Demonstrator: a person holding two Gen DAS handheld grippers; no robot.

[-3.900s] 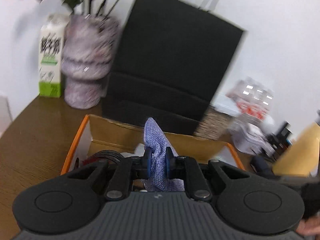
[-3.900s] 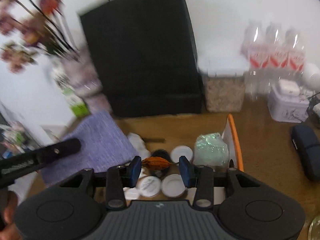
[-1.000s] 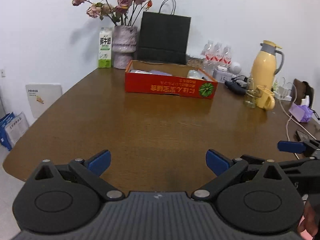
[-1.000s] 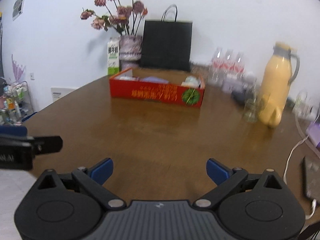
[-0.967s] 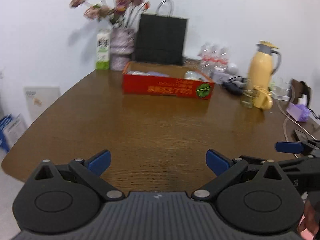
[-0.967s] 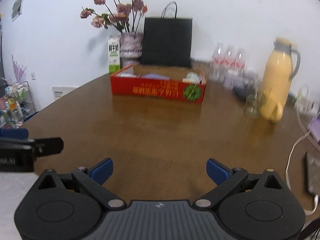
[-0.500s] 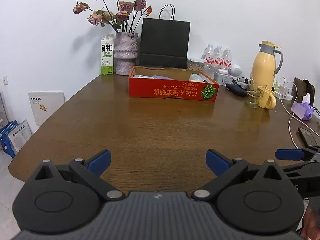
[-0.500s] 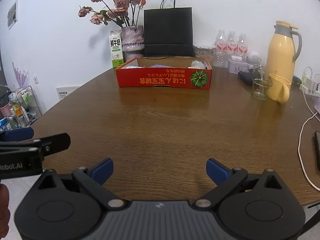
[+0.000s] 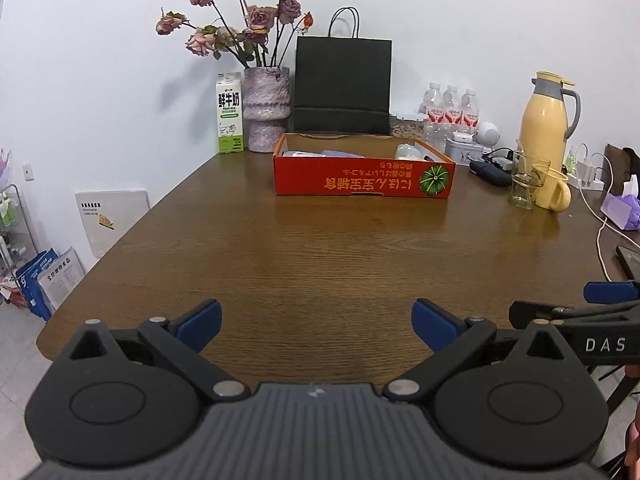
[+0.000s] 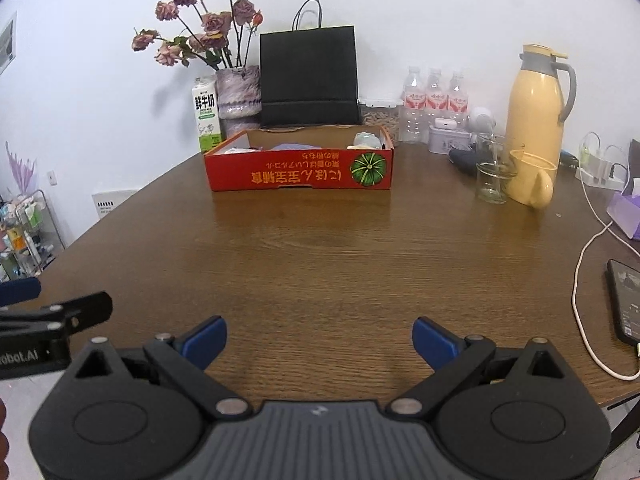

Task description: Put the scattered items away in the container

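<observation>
The tidying looks finished: no loose items lie on the tabletop (image 9: pixel 320 264) between the grippers and the red cardboard box (image 9: pixel 362 178) far ahead. The box holds a purple cloth (image 10: pixel 294 146), a pale green packet (image 10: pixel 366 139) and more. Left gripper (image 9: pixel 316 320) and right gripper (image 10: pixel 320 338) both gape, empty

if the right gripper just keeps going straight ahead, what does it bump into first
Probably the red cardboard box. The open right gripper points across bare brown wooden table toward its front wall, though height above the table is unclear.
</observation>
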